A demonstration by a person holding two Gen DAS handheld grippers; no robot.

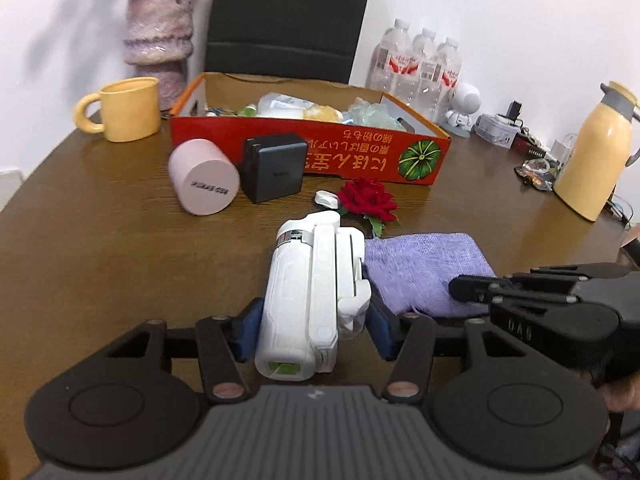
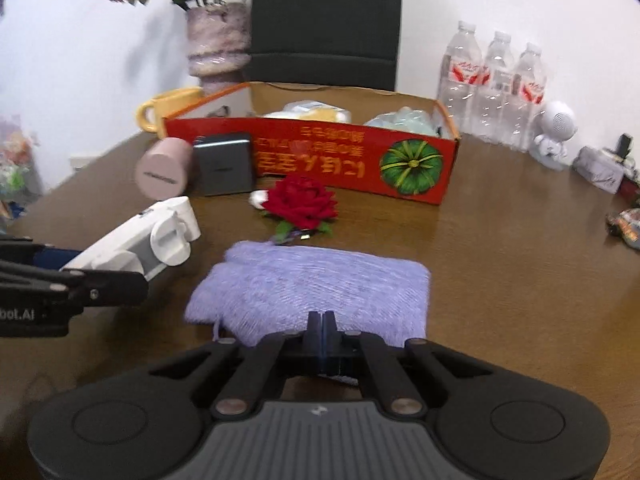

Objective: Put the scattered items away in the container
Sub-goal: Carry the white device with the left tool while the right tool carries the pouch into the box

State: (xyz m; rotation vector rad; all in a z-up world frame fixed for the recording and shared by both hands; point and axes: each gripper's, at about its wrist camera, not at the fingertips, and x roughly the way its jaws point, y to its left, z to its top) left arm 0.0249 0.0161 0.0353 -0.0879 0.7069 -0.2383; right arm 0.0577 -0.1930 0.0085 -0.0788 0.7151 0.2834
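My left gripper point(image 1: 310, 328) is shut on a white folded phone stand point(image 1: 312, 284), which also shows in the right wrist view point(image 2: 152, 236), held just above the table. My right gripper point(image 2: 322, 326) is shut on the near edge of a purple knitted cloth point(image 2: 316, 288), which lies on the table and also shows in the left wrist view point(image 1: 424, 272). The red cardboard box point(image 1: 360, 160) point(image 2: 352, 160) stands behind, holding several items. A red rose point(image 1: 368, 198) point(image 2: 300, 200), a pink cylinder point(image 1: 202, 178) point(image 2: 162, 168), a black charger point(image 1: 274, 170) point(image 2: 224, 164) and a small white piece point(image 1: 326, 199) lie before it.
A yellow mug point(image 1: 124, 108) and a purple vase point(image 1: 160, 36) stand at the back left. Water bottles point(image 1: 420, 64), a white figurine point(image 1: 464, 108), a yellow thermos point(image 1: 596, 148) and small clutter sit at the right. A black chair point(image 1: 284, 12) is behind the table.
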